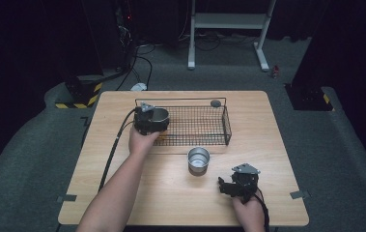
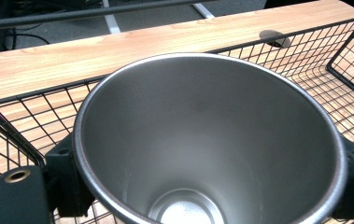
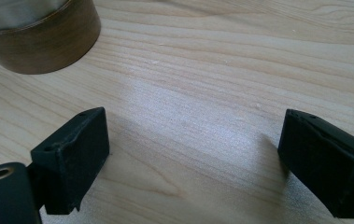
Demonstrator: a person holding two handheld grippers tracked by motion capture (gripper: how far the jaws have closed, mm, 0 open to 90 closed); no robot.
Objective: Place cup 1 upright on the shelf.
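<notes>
Progress is judged at about halfway: one steel cup (image 2: pixel 207 140) is clamped between the jaws of the left gripper (image 1: pixel 147 122) and is held over the left end of the wire basket (image 1: pixel 226 126), not yet released. A second steel cup (image 1: pixel 198 159) is left standing on the table (image 1: pixel 272 159) just in front of the basket. It is yet to be picked up by the right gripper (image 3: pixel 198 163), which is held with jaws wide and empty near that cup.

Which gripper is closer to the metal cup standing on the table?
Right. The right gripper rests just beside the metal cup, open. The left gripper is farther off, holding another cup over the basket.
</notes>
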